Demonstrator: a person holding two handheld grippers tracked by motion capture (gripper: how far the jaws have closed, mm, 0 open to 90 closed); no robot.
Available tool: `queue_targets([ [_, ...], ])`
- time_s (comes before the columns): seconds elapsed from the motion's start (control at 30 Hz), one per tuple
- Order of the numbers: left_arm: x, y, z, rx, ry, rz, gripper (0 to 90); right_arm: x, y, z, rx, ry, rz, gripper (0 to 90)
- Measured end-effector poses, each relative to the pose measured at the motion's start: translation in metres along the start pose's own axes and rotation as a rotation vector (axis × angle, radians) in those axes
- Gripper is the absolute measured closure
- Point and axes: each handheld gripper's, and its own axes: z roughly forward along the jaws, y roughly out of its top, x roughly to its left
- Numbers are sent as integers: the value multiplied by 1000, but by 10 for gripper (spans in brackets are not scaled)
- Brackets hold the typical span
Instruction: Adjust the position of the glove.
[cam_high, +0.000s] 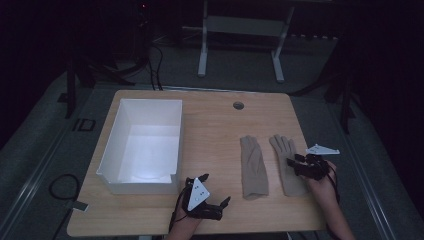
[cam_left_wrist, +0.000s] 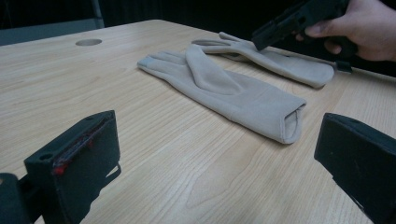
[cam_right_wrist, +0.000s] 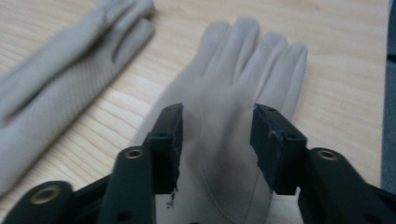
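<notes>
The room was dim, with light pooling on the pale wooden worktop (cam_high: 210, 130). Grey floor (cam_high: 240, 70) lay all around, a white-legged table frame (cam_high: 240, 30) stood behind, and cables (cam_high: 152, 65) trailed off left.

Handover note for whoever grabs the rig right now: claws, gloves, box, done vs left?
Left claw: open, nothing between its jaws, low over the table's near edge, pointing toward the left glove.
Right claw: jaws apart, over the palm of the right glove, not pinching it.
Both gloves lie flat, side by side and apart, fingers pointing away from the person.
White box: on the left side of the table, looks empty.
Done: nothing lifted or boxed, by the look of it.
Left, likely: grip each glove and move it, probably into the box.
</notes>
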Motion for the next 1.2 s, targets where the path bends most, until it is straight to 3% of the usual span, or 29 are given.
queue_targets([
  [0.17,0,0,0,0,-2,0,5,-2,-11,12,18,5,40,584],
  [0.23,0,0,0,-1,-4,0,5,0,-12,12,15,-5,25,611],
  [0.33,0,0,0,-1,-4,1,5,3,-12,12,15,1,7,734],
  [0.4,0,0,0,0,-3,1,5,6,-12,13,12,-2,13,762],
  [0.67,0,0,0,0,0,-3,5,8,-9,11,16,-11,89,838],
  [0.97,0,0,0,-1,1,-5,5,16,17,-22,-94,-66,168,840],
  [1.2,0,0,0,-2,2,-7,5,31,40,-43,-162,-86,175,839],
])
